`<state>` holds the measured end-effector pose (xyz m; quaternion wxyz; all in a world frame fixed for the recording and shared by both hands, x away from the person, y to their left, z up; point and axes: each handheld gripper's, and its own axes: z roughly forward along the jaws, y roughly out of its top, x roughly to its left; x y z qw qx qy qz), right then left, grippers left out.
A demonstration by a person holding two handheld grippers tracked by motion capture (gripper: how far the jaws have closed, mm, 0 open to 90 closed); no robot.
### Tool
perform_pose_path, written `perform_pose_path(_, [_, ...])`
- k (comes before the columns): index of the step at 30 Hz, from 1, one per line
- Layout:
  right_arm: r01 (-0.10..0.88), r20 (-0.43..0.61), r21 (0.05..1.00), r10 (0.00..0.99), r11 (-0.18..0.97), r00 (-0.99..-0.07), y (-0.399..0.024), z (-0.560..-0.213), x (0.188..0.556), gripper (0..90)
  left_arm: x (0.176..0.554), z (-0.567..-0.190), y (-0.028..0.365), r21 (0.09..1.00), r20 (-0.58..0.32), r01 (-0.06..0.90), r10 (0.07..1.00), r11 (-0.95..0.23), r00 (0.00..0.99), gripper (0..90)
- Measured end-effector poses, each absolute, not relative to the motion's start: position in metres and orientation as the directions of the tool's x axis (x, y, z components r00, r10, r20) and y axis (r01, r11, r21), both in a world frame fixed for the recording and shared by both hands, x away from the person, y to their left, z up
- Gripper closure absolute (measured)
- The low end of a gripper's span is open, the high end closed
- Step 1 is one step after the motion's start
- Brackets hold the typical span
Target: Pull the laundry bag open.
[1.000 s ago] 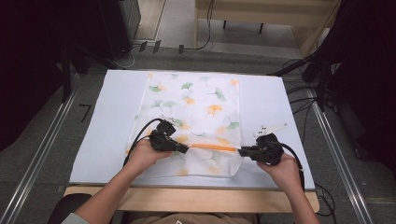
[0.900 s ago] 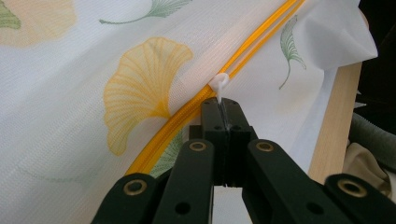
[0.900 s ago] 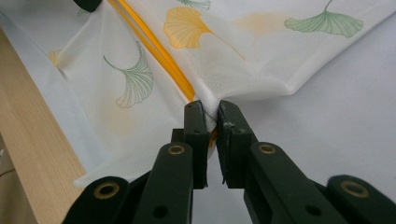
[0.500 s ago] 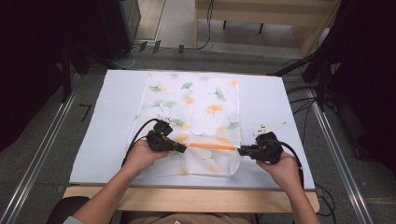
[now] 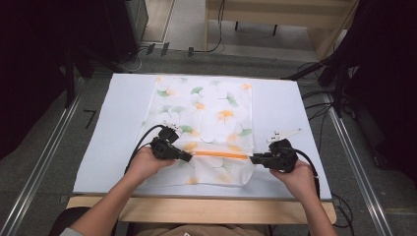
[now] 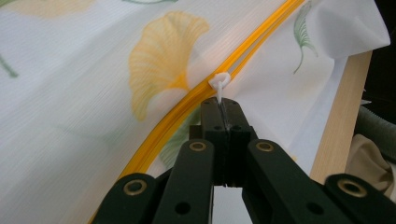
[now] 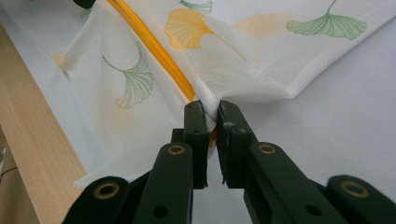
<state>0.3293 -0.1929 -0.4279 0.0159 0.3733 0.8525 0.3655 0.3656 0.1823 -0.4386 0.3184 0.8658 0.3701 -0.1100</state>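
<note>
I am looking down at a white mesh bag (image 5: 206,128) printed with green and orange ginkgo leaves, lying flat on the pale blue table cover (image 5: 118,123), with its near edge close to the wooden table edge (image 5: 196,209). An orange zipper (image 5: 221,155) is running across the bag near that near edge, and I am working both ends of it.

My left gripper (image 5: 187,158) is sitting at the left end of the zipper. In the left gripper view its jaws are pressed fully together, and I am pinching the small white zipper pull (image 6: 219,86) between them; the ring of the pull is sticking out just past the tips, right against the orange teeth.

My right gripper (image 5: 253,159) is resting at the right end of the zipper, at the bag's right edge. In the right gripper view its jaws are standing nearly together, with a narrow gap, and I am gripping a bunched fold of the bag's fabric (image 7: 210,109) there, where the orange zipper (image 7: 154,51) is ending. The fabric is lifting off the cover in a ridge from that pinch toward the far corner.

Both hands are lying low over the table, facing each other along the zipper line
</note>
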Motion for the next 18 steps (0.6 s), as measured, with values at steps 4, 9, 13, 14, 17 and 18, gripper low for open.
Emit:
perform_pose_path(4, [0.619, 0.241, 0.638, 0.645, 0.459, -0.726, -0.193, -0.429, 0.33, 84.7, 0.363, -0.438, 0.199, 0.461, -0.427, 0.726, 0.589, -0.511, 0.686, 90.0])
perform_pose_path(9, [0.625, 0.245, 0.632, 0.648, 0.458, -0.721, -0.194, -0.429, 0.331, 84.6, 0.358, -0.436, 0.217, 0.477, -0.434, 0.735, 0.598, -0.482, 0.674, 90.0])
perform_pose_path(13, [0.622, 0.239, 0.633, 0.648, 0.461, -0.723, -0.193, -0.429, 0.331, 84.7, 0.357, -0.434, 0.218, 0.489, -0.437, 0.735, 0.597, -0.47, 0.673, 90.0])
perform_pose_path(14, [0.622, 0.238, 0.632, 0.648, 0.462, -0.723, -0.193, -0.429, 0.331, 84.6, 0.357, -0.434, 0.218, 0.485, -0.434, 0.733, 0.596, -0.477, 0.675, 90.0])
perform_pose_path(17, [0.626, 0.238, 0.629, 0.653, 0.46, -0.719, -0.193, -0.429, 0.332, 84.7, 0.358, -0.436, 0.217, 0.48, -0.434, 0.731, 0.593, -0.484, 0.678, 90.0])
perform_pose_path(18, [0.629, 0.239, 0.628, 0.654, 0.459, -0.717, -0.193, -0.429, 0.332, 84.7, 0.357, -0.436, 0.217, 0.482, -0.433, 0.733, 0.597, -0.479, 0.675, 90.0])
